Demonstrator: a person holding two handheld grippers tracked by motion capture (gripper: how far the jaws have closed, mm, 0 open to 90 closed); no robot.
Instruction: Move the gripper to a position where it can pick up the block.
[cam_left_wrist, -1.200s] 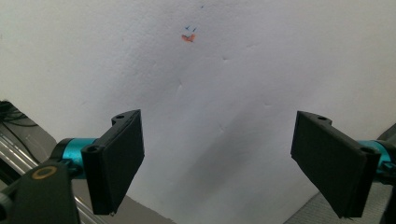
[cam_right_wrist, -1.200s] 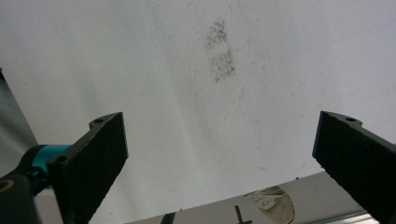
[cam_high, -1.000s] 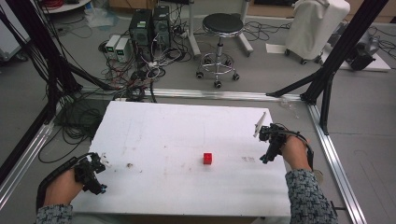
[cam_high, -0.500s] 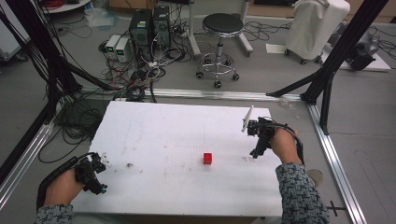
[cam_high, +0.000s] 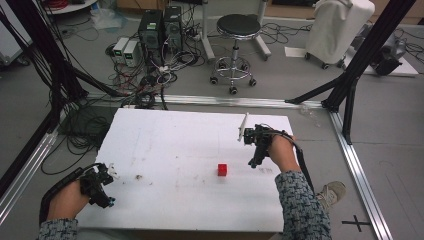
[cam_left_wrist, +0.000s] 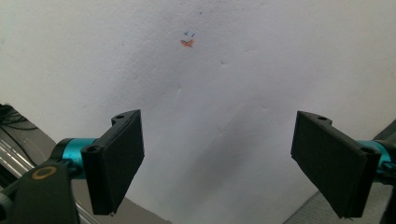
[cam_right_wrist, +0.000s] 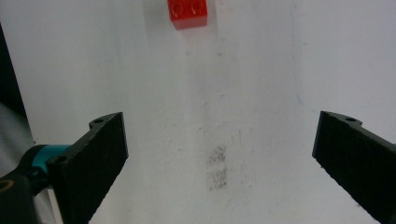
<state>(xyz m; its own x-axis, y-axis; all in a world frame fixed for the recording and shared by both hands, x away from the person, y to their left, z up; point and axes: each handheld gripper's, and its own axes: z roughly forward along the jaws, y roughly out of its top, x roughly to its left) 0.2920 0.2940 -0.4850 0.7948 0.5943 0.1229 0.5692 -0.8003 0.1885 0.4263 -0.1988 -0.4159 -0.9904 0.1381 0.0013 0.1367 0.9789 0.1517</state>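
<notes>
1. Brick first: a small red brick (cam_high: 222, 169) sits alone on the white table (cam_high: 165, 150), a little right of the middle of the high view and apart from both grippers.
2. Right gripper (cam_high: 254, 163) hovers just to the right of the brick in the high view, tipped down toward the table. Its fingers (cam_right_wrist: 91, 161) stand wide with nothing between them, which suits an approach to the brick.
3. In the right gripper view the brick (cam_right_wrist: 188, 12) lies at the top edge, ahead of the gap rather than inside it, so the reach looks unfinished. This view also shows two round studs on the brick and a grey smudge on the table, too fine for the high view.
4. Left gripper (cam_high: 107, 197) rests at the lower left of the high view, well apart from the brick, probably parked. Its fingers (cam_left_wrist: 114, 163) are spread wide and empty.
5. Left gripper view adds a small orange and blue mark (cam_left_wrist: 187, 41) near the top of the frame.
</notes>
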